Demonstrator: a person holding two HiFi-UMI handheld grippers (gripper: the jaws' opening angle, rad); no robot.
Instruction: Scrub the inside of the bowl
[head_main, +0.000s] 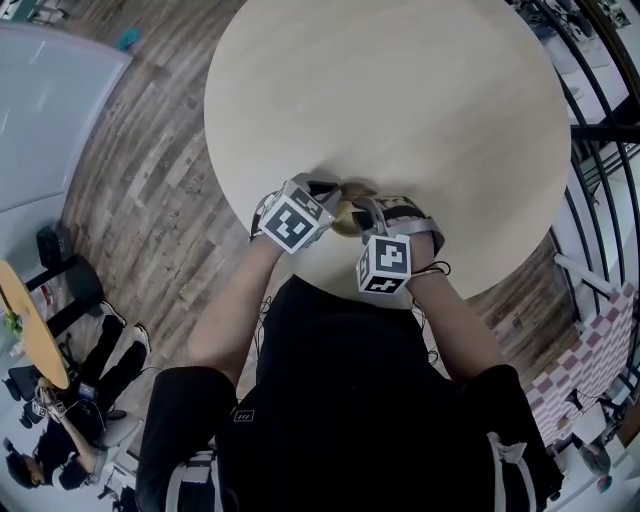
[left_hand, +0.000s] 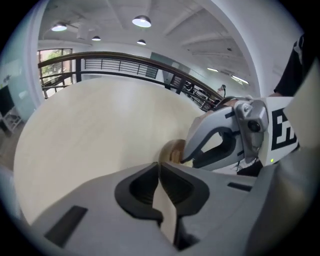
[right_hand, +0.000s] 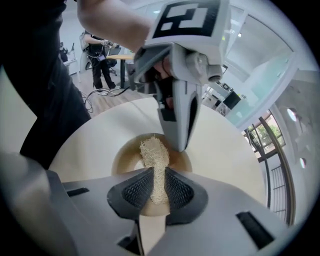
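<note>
A small tan bowl (head_main: 347, 217) sits on the round pale table (head_main: 400, 90) near its front edge, between both grippers. In the right gripper view my right gripper (right_hand: 157, 187) is shut on a beige fibrous scrub pad (right_hand: 154, 152), whose far end lies inside the bowl (right_hand: 125, 159). My left gripper (right_hand: 180, 142) comes down from above onto the bowl's far rim. In the left gripper view its jaws (left_hand: 159, 167) meet at the tips, pinched at the rim of the bowl (left_hand: 172, 150), which is mostly hidden behind them. The right gripper (left_hand: 215, 145) stands close at the right.
The table's front edge runs right under the grippers, against my black-clad body (head_main: 340, 380). A dark railing (head_main: 600, 130) curves round the table's right side. Wood floor (head_main: 150, 190) lies to the left, with a small yellow table (head_main: 30, 320) and seated people beyond.
</note>
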